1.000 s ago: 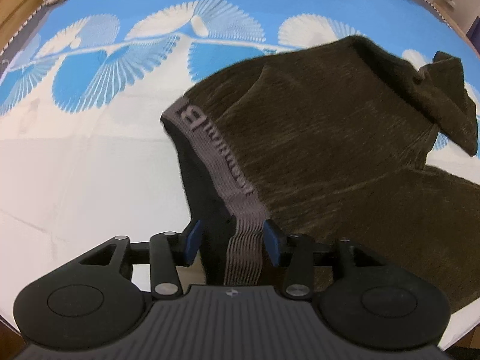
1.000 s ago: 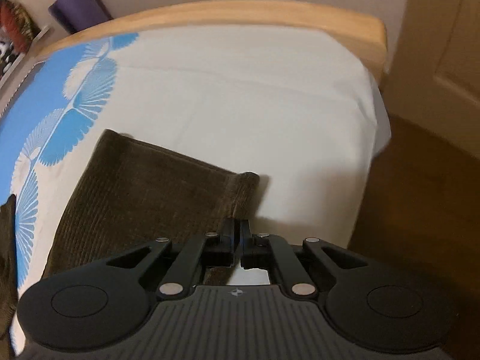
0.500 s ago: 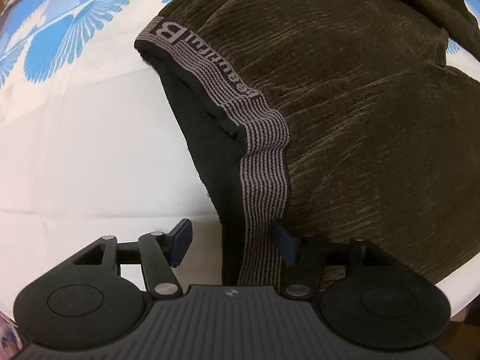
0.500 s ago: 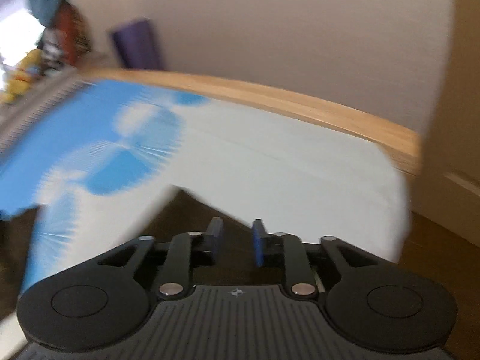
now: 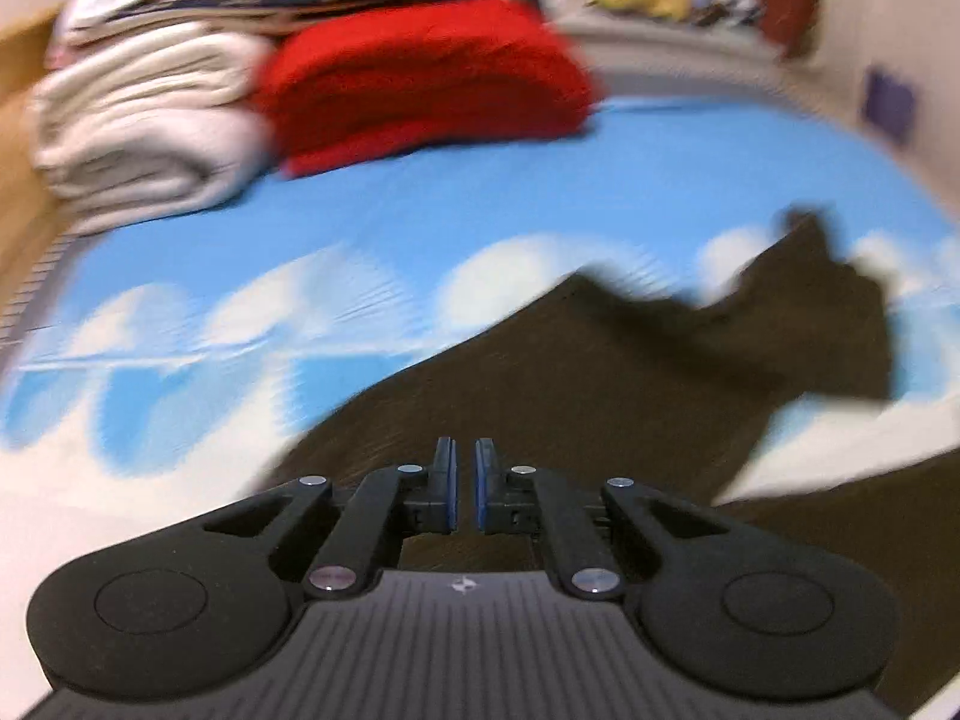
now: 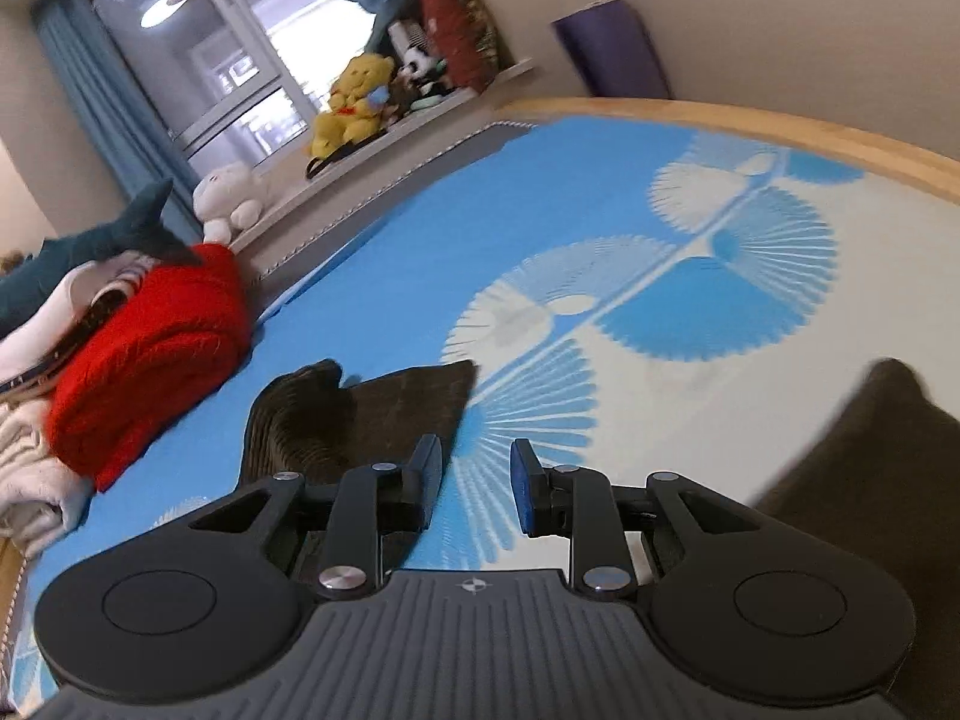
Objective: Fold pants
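Observation:
Dark brown corduroy pants (image 5: 600,384) lie on the blue-and-white bed sheet (image 5: 390,228). The left wrist view is motion-blurred. My left gripper (image 5: 463,462) sits low over the pants with its jaws nearly together and a thin gap between the blue pads; whether cloth is pinched I cannot tell. My right gripper (image 6: 477,468) is open and empty above the sheet. One bunched pant end (image 6: 360,414) lies just left of it and another part of the pants (image 6: 870,456) lies at the right.
A folded red blanket (image 5: 420,78) and cream bedding (image 5: 138,126) are stacked at the head of the bed; the red blanket also shows in the right wrist view (image 6: 144,354). Stuffed toys (image 6: 354,102) sit on a window ledge. A wooden bed frame (image 6: 780,126) edges the mattress.
My left gripper closed from wide open around the waistband to nearly shut and swung up. My right gripper opened, let go of the pant hem and turned toward the window.

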Demonstrator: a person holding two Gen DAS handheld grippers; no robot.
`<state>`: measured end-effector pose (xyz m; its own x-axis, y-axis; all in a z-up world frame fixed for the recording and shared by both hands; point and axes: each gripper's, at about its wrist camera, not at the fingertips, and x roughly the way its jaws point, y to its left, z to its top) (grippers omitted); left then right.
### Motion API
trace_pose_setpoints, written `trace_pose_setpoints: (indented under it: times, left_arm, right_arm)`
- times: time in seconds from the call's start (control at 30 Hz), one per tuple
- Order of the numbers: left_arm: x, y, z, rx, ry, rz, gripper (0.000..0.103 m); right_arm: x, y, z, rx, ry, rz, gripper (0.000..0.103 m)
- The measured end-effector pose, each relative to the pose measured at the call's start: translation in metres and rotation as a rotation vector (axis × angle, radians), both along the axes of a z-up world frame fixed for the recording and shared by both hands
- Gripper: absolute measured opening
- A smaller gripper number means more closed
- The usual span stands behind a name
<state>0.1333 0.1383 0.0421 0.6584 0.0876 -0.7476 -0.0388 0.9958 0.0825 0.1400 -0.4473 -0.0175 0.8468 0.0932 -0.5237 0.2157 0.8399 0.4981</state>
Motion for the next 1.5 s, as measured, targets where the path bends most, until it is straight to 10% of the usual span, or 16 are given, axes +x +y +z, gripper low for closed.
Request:
trace_pose_setpoints:
  times: [0.13, 0.33, 0.5, 0.67, 0.87, 1.03, 1.23, 1.37, 1.5]
  left_arm:
    - [0.03, -0.069, -0.013, -0.109, -0.046, -0.138, 0.008]
    - [0.052, -0.138, -0.085, -0.031, 0.051, -0.25, 0.009]
    - [0.069, -0.136, -0.107, -0.111, 0.107, -0.253, 0.041]
    - [0.086, -0.143, -0.13, -0.102, 0.157, -0.289, 0.05]
    - [0.095, -0.145, -0.159, -0.017, 0.176, -0.286, 0.047]
    - [0.098, -0.141, -0.164, 0.018, 0.182, -0.286, 0.013]
    - [0.101, -0.134, -0.157, -0.018, 0.206, -0.245, 0.009]
    - [0.099, -0.129, -0.155, 0.005, 0.221, -0.268, 0.009]
    - [0.097, -0.124, -0.153, -0.002, 0.28, -0.337, 0.009]
  right_arm:
    - [0.036, 0.01, -0.016, 0.003, 0.033, 0.001, 0.027]
    - [0.09, 0.022, -0.042, 0.036, 0.051, 0.072, 0.027]
    - [0.142, 0.011, -0.067, 0.1, 0.058, 0.011, 0.027]
    - [0.176, -0.004, -0.103, 0.22, 0.104, -0.017, 0.028]
    - [0.2, 0.01, -0.116, 0.215, 0.105, 0.0, 0.028]
    - [0.208, 0.026, -0.113, 0.15, 0.113, 0.008, 0.013]
    - [0.204, 0.024, -0.085, 0.132, 0.039, 0.002, 0.008]
    - [0.159, -0.017, -0.048, 0.086, -0.058, -0.435, 0.007]
    - [0.116, -0.068, -0.074, 0.06, 0.14, -0.658, 0.007]
